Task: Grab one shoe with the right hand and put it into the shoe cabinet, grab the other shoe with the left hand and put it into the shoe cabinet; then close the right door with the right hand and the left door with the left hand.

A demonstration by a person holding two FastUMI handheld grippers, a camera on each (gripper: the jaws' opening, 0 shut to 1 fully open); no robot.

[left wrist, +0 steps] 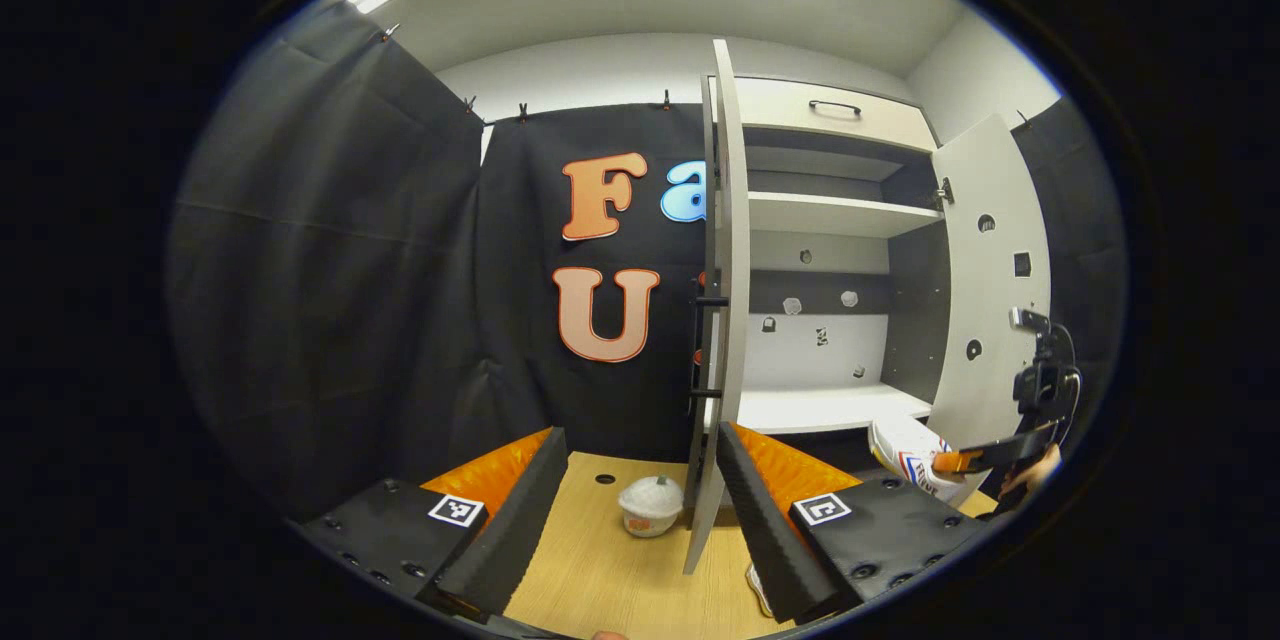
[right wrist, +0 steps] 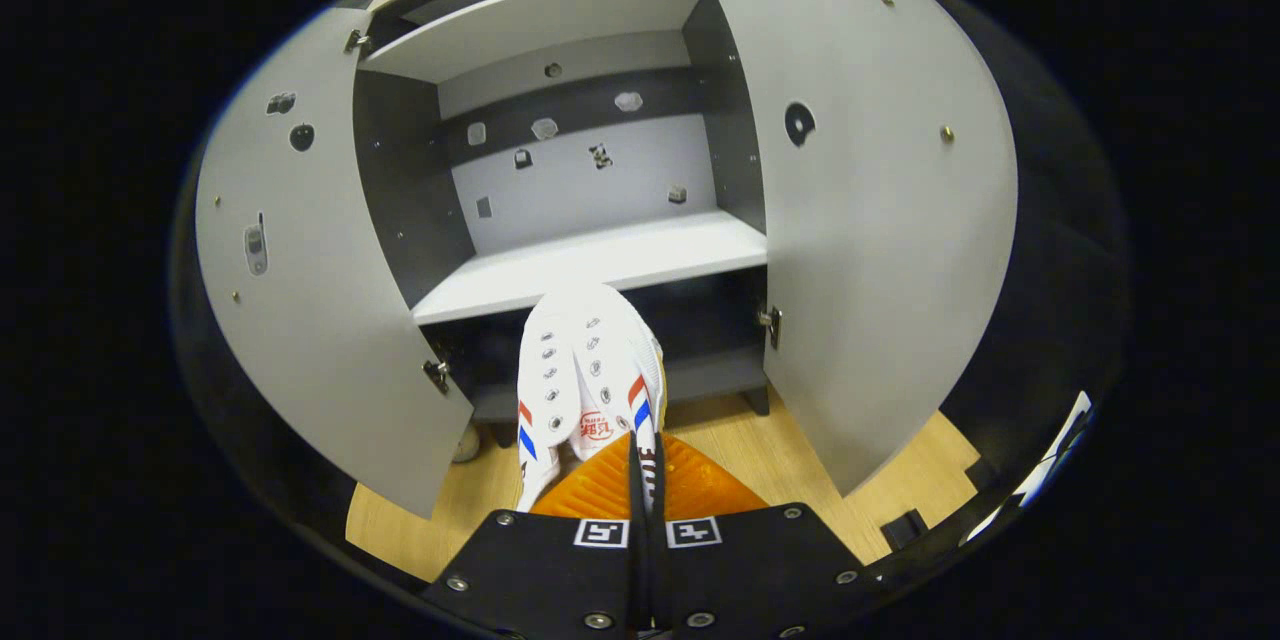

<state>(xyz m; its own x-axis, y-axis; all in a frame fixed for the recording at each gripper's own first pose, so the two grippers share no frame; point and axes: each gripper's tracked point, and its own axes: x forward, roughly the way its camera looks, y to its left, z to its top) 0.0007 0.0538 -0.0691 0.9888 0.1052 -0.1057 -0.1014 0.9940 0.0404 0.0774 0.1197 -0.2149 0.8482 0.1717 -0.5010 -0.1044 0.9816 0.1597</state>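
My right gripper [right wrist: 640,465] is shut on the heel end of a white shoe [right wrist: 585,370] with red and blue stripes. The shoe's toe points at the front edge of the cabinet's lower shelf [right wrist: 600,265], just below it. Both cabinet doors stand open, the left door [right wrist: 310,300] and the right door [right wrist: 880,220]. In the left gripper view the right gripper [left wrist: 1000,450] holds that shoe [left wrist: 905,450] in front of the cabinet's bottom. My left gripper [left wrist: 640,440] is open and holds nothing, low over the floor by the left door's edge [left wrist: 725,320]. A white sliver [left wrist: 757,588], perhaps the other shoe, lies by its finger.
The shoe cabinet [left wrist: 830,220] has an upper shelf and a drawer with a handle [left wrist: 835,107] on top. A small white round object [left wrist: 650,505] sits on the wooden floor [left wrist: 600,570] by the left door's foot. Black cloth walls close in the booth on the left.
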